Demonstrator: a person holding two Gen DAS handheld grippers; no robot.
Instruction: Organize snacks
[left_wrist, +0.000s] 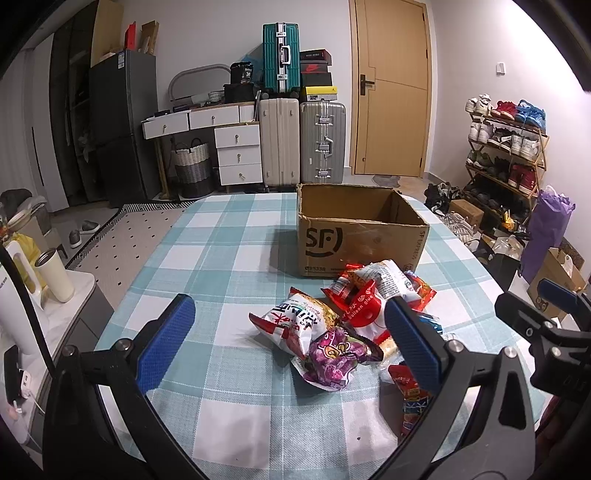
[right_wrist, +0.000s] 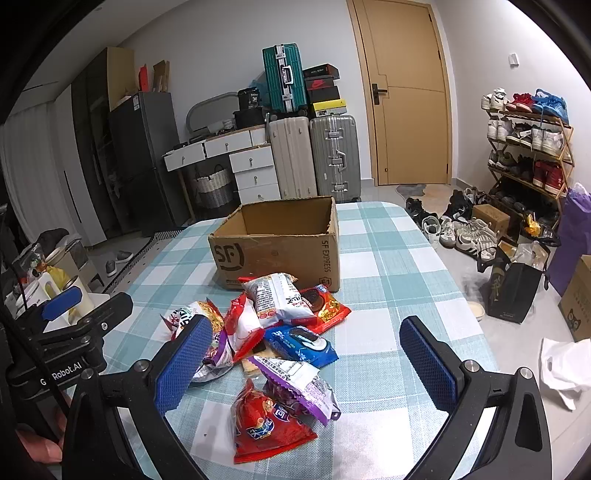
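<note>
A pile of snack packets lies on the checked tablecloth just in front of an open cardboard box marked SF. What shows of the box's inside is bare. My left gripper is open, hovering near the pile's left side, over a white-red noodle packet and a purple packet. My right gripper is open above the pile's near side, with a blue cookie packet, a purple-white packet and a red bag lying between its fingers, none touched.
Suitcases, drawers and a door stand behind the table. A shoe rack, loose shoes and a black bag are on the floor to the right. A side cabinet with a mug stands at the left.
</note>
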